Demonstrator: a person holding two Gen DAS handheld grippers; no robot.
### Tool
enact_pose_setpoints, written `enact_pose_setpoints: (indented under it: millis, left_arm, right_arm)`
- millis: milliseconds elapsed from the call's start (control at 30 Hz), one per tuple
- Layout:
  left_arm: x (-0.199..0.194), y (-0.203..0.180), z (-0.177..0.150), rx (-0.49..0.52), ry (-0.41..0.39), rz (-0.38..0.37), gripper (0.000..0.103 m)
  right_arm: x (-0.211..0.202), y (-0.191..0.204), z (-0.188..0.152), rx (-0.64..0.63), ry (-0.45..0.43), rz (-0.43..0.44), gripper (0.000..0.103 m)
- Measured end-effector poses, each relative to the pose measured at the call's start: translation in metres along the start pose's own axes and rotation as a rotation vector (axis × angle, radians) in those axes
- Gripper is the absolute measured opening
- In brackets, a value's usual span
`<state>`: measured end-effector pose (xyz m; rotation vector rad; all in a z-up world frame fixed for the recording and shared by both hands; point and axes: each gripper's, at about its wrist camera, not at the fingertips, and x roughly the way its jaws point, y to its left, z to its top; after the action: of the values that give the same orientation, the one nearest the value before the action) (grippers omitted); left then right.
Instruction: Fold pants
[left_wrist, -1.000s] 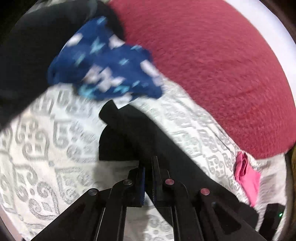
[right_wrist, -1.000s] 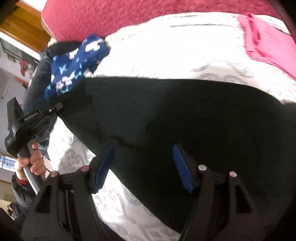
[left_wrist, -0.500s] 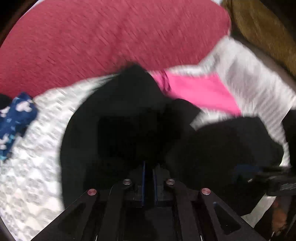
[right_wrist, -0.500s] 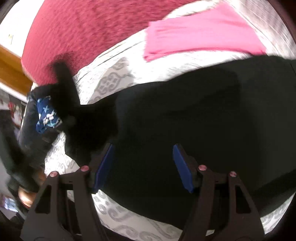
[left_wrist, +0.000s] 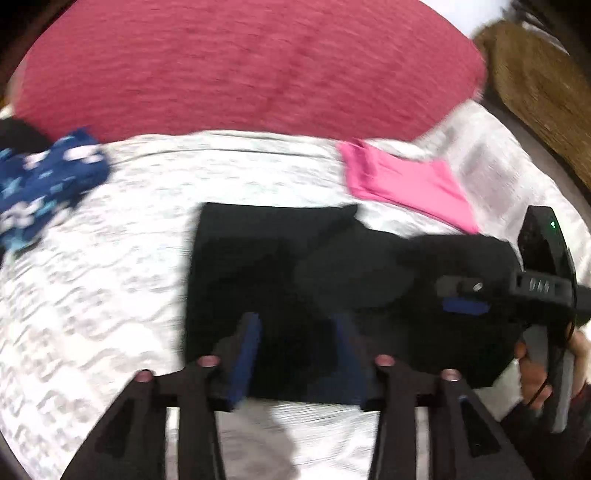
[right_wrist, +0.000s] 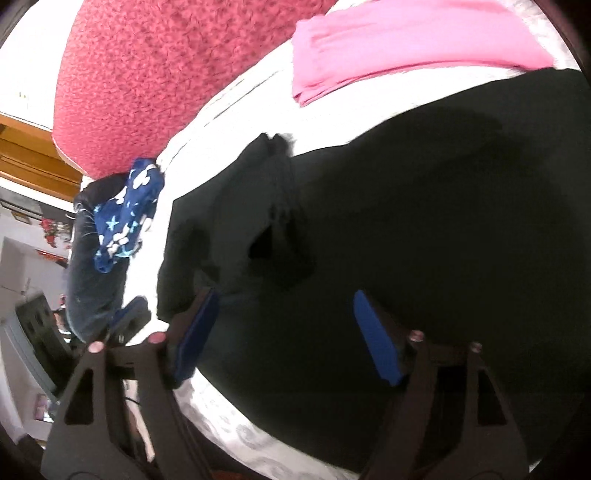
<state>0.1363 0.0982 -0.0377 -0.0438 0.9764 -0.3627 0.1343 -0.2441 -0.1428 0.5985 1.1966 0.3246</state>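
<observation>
Two tongs, both spread wide and gripping nothing: your left tongs (left_wrist: 299, 350) and right tongs (right_wrist: 284, 332) hover over one pair of black pants (left_wrist: 280, 266), lying folded on the patterned bed (left_wrist: 110, 266) (one pink garment (left_wrist: 406, 184) and one blue starred garment (left_wrist: 40, 184) lie nearby).

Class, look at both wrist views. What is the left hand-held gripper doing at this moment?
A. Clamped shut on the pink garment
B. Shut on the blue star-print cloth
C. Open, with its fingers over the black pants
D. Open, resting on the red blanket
C: the left hand-held gripper has its blue-padded fingers spread apart over the near edge of the black pants, gripping nothing.
</observation>
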Motion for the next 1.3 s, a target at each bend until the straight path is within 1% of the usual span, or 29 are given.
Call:
enact_pose_setpoints:
  millis: [67,100,167,233,333,367,400,433,467,567,633,700,767,833,867,900,933,967,1000,1033,1067,1100,1133,1167,1200,1233,1267,1300]
  left_arm:
    - [0.003,0.017,-0.005,-0.037,0.008,0.049,0.055]
    - [0.007,0.028,-0.009,-0.062,0.032,0.056,0.055]
    - [0.018,0.035,-0.013,-0.085,0.072,0.044,0.055]
    - [0.027,0.039,-0.018,-0.077,0.096,0.037,0.055]
    - [0.041,0.037,-0.022,-0.062,0.115,0.025,0.057]
    - [0.044,0.037,-0.022,-0.062,0.122,0.024,0.057]
    - [0.048,0.036,-0.022,-0.062,0.129,0.025,0.057]
    - [0.052,0.036,-0.022,-0.06,0.128,0.027,0.057]
    - [0.052,0.035,-0.022,-0.056,0.122,0.029,0.057]
    - [0.05,0.034,-0.02,-0.047,0.108,0.023,0.057]
    - [0.044,0.037,-0.02,-0.054,0.097,0.027,0.057]
    - [0.041,0.037,-0.019,-0.054,0.089,0.023,0.057]
    - [0.034,0.035,-0.02,-0.05,0.073,0.012,0.057]
    - [0.031,0.033,-0.02,-0.039,0.07,0.009,0.057]
    - [0.032,0.032,-0.02,-0.036,0.075,0.009,0.057]
    - [0.033,0.03,-0.021,-0.034,0.083,0.011,0.057]
    - [0.035,0.029,-0.021,-0.032,0.091,0.013,0.057]
    - [0.036,0.027,-0.022,-0.03,0.1,0.013,0.057]
    - [0.036,0.026,-0.023,-0.027,0.105,0.014,0.057]
    - [0.035,0.023,-0.024,-0.021,0.108,0.013,0.057]
    - [0.033,0.021,-0.025,-0.015,0.108,0.012,0.057]
    - [0.03,0.02,-0.025,-0.008,0.108,0.013,0.057]
    - [0.025,0.019,-0.025,0.001,0.103,0.019,0.057]
    - [0.022,0.018,-0.024,0.003,0.097,0.023,0.057]
    - [0.018,0.019,-0.023,0.004,0.091,0.024,0.057]
    - [0.011,0.018,-0.021,0.0,0.078,0.022,0.057]
    - [0.006,0.019,-0.019,-0.005,0.065,0.016,0.057]
    - [0.0,0.018,-0.016,-0.01,0.048,0.0,0.057]
  right_arm:
    - [0.016,0.002,0.011,0.019,0.05,-0.021,0.079]
    - [0.019,0.003,0.014,0.021,0.06,-0.021,0.079]
    - [0.027,0.008,0.021,0.022,0.079,-0.022,0.079]
    - [0.035,0.013,0.029,0.022,0.097,-0.016,0.079]
    - [0.047,0.019,0.035,0.031,0.104,-0.053,0.079]
    - [0.049,0.024,0.037,0.019,0.094,-0.074,0.061]
    - [0.052,0.03,0.038,0.003,0.088,-0.096,0.033]
    - [0.052,0.033,0.038,0.005,0.092,-0.102,0.011]
    - [0.047,0.038,0.037,0.016,0.072,-0.079,0.009]
    - [0.007,0.065,0.031,-0.058,-0.022,-0.007,0.009]
    - [-0.023,0.077,0.025,-0.095,-0.073,0.019,0.009]
    - [-0.055,0.086,0.016,-0.131,-0.136,0.014,0.009]
    - [-0.081,0.082,0.004,-0.156,-0.184,-0.031,0.009]
    - [-0.088,0.067,-0.005,-0.161,-0.185,-0.086,0.009]
    - [-0.082,0.049,-0.009,-0.14,-0.154,-0.122,0.01]
    - [-0.074,0.038,-0.012,-0.115,-0.128,-0.146,0.011]
    - [-0.059,0.015,-0.015,-0.079,-0.076,-0.193,0.014]
    - [-0.049,0.003,-0.018,-0.062,-0.04,-0.225,0.02]
    - [-0.035,-0.012,-0.023,-0.038,0.015,-0.263,0.023]
    - [-0.029,-0.019,-0.027,-0.025,0.041,-0.271,0.028]
    - [-0.031,-0.027,-0.033,-0.015,0.021,-0.236,0.028]
    - [-0.036,-0.025,-0.035,-0.013,0.005,-0.222,0.029]
    - [-0.044,-0.026,-0.037,-0.013,-0.007,-0.232,0.036]
    - [-0.05,-0.026,-0.039,-0.018,-0.025,-0.251,0.041]
    - [-0.058,-0.024,-0.041,-0.028,-0.056,-0.281,0.044]
    - [-0.069,-0.024,-0.044,-0.04,-0.091,-0.324,0.05]
    - [-0.076,-0.025,-0.046,-0.044,-0.109,-0.344,0.053]
    - [-0.085,-0.028,-0.049,-0.042,-0.128,-0.352,0.053]
